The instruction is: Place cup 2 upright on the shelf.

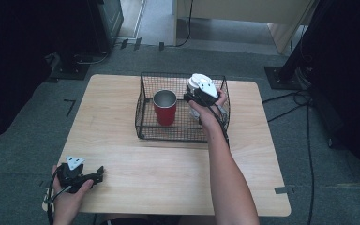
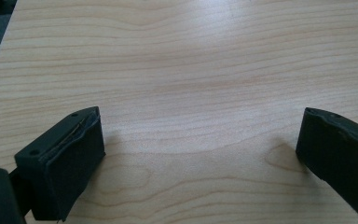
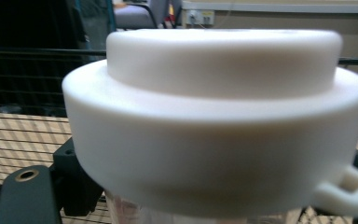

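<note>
A clear bottle with a wide white lid [image 3: 214, 116] and a small loop at the lid's side looms close in the right gripper view, with its see-through body [image 3: 191, 217] just below. In the high view the lid [image 1: 196, 80] stands at the right side of a black wire basket [image 1: 183, 137], and my right gripper [image 1: 193, 94] is shut on the bottle there. A red cup with a metal inside [image 1: 165, 110] stands upright in the basket's left half. My left gripper [image 1: 98, 174] rests on the table's near left corner, open [image 2: 200, 154] with bare wood between its jaws.
The basket sits at the back middle of a light wooden table [image 1: 168, 173]. Cables [image 1: 304, 122] trail over the grey floor to the right, and black stands rise at both back corners.
</note>
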`<control>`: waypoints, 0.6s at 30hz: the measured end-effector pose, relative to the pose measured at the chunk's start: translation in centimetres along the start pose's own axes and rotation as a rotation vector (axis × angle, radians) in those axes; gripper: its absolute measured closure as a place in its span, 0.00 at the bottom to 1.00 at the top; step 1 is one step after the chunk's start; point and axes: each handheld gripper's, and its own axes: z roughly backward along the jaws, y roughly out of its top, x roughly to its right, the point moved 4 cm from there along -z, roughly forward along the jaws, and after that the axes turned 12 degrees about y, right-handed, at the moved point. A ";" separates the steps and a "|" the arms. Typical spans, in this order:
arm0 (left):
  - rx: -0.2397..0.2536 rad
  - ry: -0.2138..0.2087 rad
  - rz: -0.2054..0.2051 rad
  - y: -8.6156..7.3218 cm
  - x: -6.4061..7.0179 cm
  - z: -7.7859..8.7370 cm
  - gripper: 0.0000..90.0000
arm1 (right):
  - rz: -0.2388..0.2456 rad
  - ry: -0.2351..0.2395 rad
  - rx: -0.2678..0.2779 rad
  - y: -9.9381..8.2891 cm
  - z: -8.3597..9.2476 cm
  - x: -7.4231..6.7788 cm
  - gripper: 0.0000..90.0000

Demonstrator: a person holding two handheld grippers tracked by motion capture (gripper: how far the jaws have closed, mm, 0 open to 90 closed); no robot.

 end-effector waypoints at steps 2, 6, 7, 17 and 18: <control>0.000 0.000 0.000 0.0 0.0 0.0 0.02 | 0.008 0.023 0.004 -0.1 0.1 -0.2 0.18; 0.000 0.000 0.000 0.0 0.0 0.0 0.02 | 0.025 0.039 -0.013 -0.1 0.4 -0.4 0.18; 0.000 0.000 0.000 0.0 0.0 0.0 0.02 | 0.027 0.042 -0.016 -0.2 0.5 -0.5 0.18; 0.000 0.000 0.002 0.0 0.0 0.0 0.02 | -0.034 0.057 -0.032 -0.4 1.5 -0.2 0.15; 0.000 0.000 0.002 0.0 0.0 0.0 0.02 | -0.033 0.057 -0.031 -0.4 1.5 -0.2 0.13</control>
